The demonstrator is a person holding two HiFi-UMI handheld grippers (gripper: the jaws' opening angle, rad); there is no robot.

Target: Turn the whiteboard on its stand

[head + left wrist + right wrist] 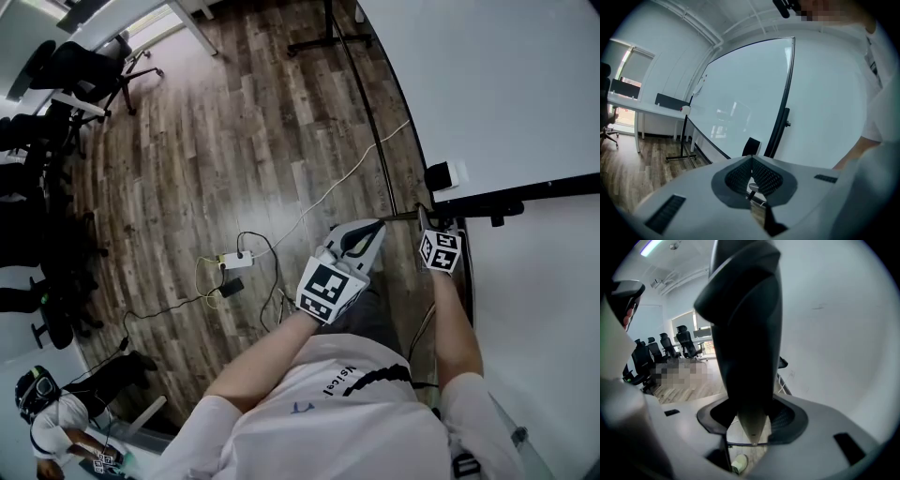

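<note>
The whiteboard [487,84] fills the upper right of the head view, its white face bordered by a black frame [525,192]. My right gripper [431,220] is at the frame's near corner. In the right gripper view its jaws [750,423] are shut on a thick black frame piece [745,324] that rises between the pads. My left gripper [373,228] hovers just left of that corner. Its fingertips meet with nothing between them [752,164], and it points at the board [740,98] and its black side edge [785,103].
The stand's black post [366,112] and foot [328,42] run across the wood floor. A power strip [236,260] and loose cables lie near my feet. Office chairs [84,70] stand at the left, a person [47,412] crouches bottom left, and a desk [642,105] is far off.
</note>
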